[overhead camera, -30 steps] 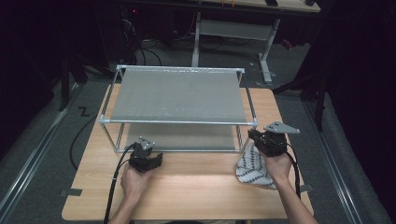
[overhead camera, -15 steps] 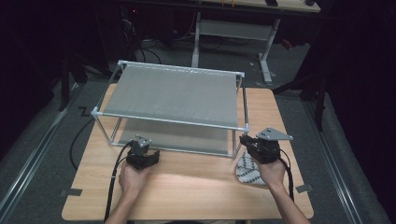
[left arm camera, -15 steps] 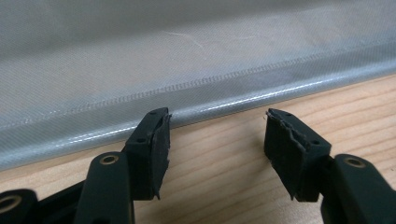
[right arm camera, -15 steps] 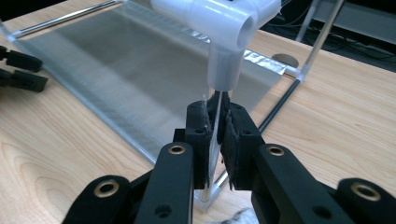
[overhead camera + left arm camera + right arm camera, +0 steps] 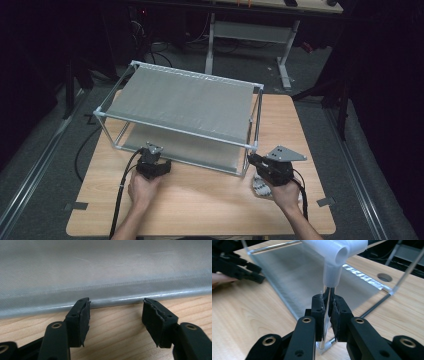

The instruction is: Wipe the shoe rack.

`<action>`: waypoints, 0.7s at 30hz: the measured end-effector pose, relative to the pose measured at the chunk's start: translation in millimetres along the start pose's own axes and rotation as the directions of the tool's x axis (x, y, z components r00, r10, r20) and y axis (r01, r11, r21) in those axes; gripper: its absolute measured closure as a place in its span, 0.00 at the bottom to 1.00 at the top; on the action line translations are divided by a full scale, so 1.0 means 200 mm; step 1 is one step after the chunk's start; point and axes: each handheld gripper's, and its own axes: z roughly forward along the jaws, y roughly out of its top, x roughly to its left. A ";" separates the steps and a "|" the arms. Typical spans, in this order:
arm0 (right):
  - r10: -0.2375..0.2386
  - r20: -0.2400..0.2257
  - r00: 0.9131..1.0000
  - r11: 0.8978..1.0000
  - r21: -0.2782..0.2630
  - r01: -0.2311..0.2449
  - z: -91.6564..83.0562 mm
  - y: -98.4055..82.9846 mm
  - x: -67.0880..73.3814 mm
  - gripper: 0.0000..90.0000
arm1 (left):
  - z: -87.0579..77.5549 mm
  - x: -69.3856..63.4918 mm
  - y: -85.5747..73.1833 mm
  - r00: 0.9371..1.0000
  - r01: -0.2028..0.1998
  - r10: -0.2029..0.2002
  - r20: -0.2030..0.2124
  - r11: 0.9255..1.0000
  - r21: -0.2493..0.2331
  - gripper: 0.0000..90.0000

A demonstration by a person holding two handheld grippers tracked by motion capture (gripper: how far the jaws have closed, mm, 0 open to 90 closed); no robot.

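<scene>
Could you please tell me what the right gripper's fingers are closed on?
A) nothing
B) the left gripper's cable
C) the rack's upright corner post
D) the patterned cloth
C: in the right gripper view the right gripper has its fingers pressed on both sides of the rack's thin corner post, just under the white corner joint.

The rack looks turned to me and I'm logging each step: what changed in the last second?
The right tongs, clamped on the rack's near right post, swung that end of the rack toward the person. The left tongs have been opening, nothing between them. The cloth stayed put.
</scene>
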 end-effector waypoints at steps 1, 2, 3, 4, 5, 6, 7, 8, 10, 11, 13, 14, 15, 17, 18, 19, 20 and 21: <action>0.000 0.000 1.000 1.000 0.000 0.000 0.00 0.00 0.00 0.90 | 0.00 0.00 0.00 1.000 0.000 0.000 0.000 1.000 0.000 0.44; -0.011 -0.015 1.000 1.000 -0.007 0.011 0.00 0.00 0.04 0.90 | 0.00 0.00 0.00 1.000 -0.001 0.001 -0.002 1.000 0.001 0.44; -0.013 -0.019 1.000 1.000 -0.010 0.012 0.00 -0.01 0.05 0.90 | 0.00 0.00 0.00 1.000 -0.002 0.002 -0.003 1.000 0.001 0.44; -0.017 -0.023 1.000 1.000 -0.013 0.017 -0.01 -0.01 0.06 0.90 | 0.00 0.00 0.00 1.000 -0.003 0.003 -0.003 1.000 0.001 0.44; -0.017 -0.023 1.000 1.000 -0.013 0.017 -0.01 -0.01 0.06 0.90 | 0.00 0.00 0.00 1.000 -0.003 0.003 -0.003 1.000 0.001 0.44; -0.016 -0.028 0.999 1.000 -0.016 0.015 -0.01 -0.01 0.07 0.90 | 0.00 0.00 0.00 1.000 -0.003 0.003 -0.005 1.000 0.001 0.44; -0.021 -0.037 0.999 1.000 -0.019 0.020 -0.01 -0.01 0.09 0.90 | 0.00 0.00 0.00 1.000 -0.005 0.005 -0.005 1.000 0.002 0.44; -0.022 -0.041 0.999 1.000 -0.022 0.022 -0.01 -0.02 0.10 0.90 | 0.00 0.00 0.00 1.000 -0.006 0.006 -0.005 1.000 0.002 0.44; -0.030 -0.050 0.998 0.999 -0.025 0.029 -0.01 -0.02 0.12 0.90 | 0.00 0.00 0.00 1.000 -0.002 0.002 -0.004 1.000 0.002 0.44; -0.035 -0.053 0.998 0.999 -0.027 0.033 -0.01 -0.02 0.13 0.90 | 0.00 0.00 0.00 1.000 -0.002 0.002 -0.001 1.000 0.002 0.44; -0.038 -0.058 0.998 0.999 -0.028 0.036 -0.01 -0.02 0.14 0.90 | 0.00 -0.01 0.00 1.000 -0.002 0.002 -0.001 1.000 0.001 0.44; -0.044 -0.067 0.997 0.999 -0.034 0.042 -0.02 -0.02 0.16 0.90 | 0.00 -0.01 0.00 1.000 0.004 -0.004 0.005 1.000 -0.004 0.44; -0.048 -0.071 0.996 0.998 -0.035 0.046 -0.01 -0.03 0.17 0.90 | 0.01 -0.02 0.00 1.000 0.007 -0.006 0.011 1.000 -0.008 0.44; -0.050 -0.074 0.996 0.998 -0.035 0.048 -0.01 -0.03 0.17 0.90 | 0.01 -0.02 0.00 1.000 0.007 -0.007 0.016 1.000 -0.011 0.44; -0.054 -0.074 0.996 0.998 -0.036 0.051 -0.01 -0.03 0.18 0.90 | 0.01 -0.02 0.00 1.000 0.007 -0.007 0.018 1.000 -0.013 0.44; -0.054 -0.074 0.996 0.998 -0.037 0.051 -0.01 -0.03 0.18 0.90 | 0.01 -0.02 0.01 1.000 0.005 -0.005 0.020 1.000 -0.014 0.44; -0.054 -0.078 0.995 0.998 -0.039 0.051 -0.01 -0.03 0.19 0.90 | 0.01 -0.03 0.00 1.000 0.005 -0.004 0.025 1.000 -0.019 0.44; -0.054 -0.078 0.995 0.998 -0.039 0.051 -0.01 -0.03 0.19 0.90 | 0.01 -0.03 0.00 1.000 0.005 -0.004 0.025 1.000 -0.019 0.44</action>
